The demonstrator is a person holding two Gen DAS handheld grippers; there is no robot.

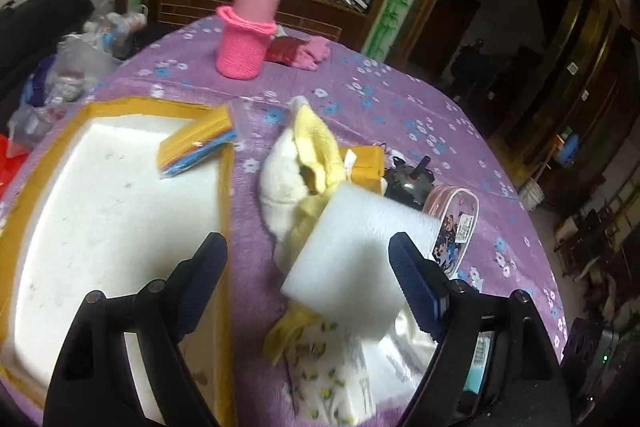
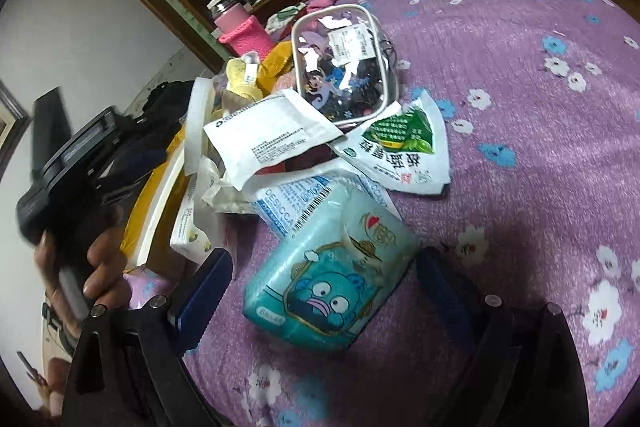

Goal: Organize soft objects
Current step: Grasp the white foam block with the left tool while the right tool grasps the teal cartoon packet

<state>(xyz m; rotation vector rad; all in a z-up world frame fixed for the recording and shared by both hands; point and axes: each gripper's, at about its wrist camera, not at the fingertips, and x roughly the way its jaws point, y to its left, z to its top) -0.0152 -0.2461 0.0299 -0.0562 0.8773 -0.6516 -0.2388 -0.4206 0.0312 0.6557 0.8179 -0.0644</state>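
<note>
1. My left gripper (image 1: 308,263) is spread wide, with the white foam block (image 1: 356,251) between its fingers, above the surface (image 1: 400,107).
2. My right gripper (image 2: 324,279) is also spread, and the blue tissue pack (image 2: 332,267) lies between its fingers on the surface.
3. The foam tray (image 1: 100,207) is just beside, on the left.

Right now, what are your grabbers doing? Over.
Left gripper open over white sponge. Right gripper open around blue tissue pack. Packets piled behind.

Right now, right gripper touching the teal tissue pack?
Apart. The right wrist view shows the right gripper open around the teal tissue pack, with purple tablecloth visible between each finger and the pack.
</note>
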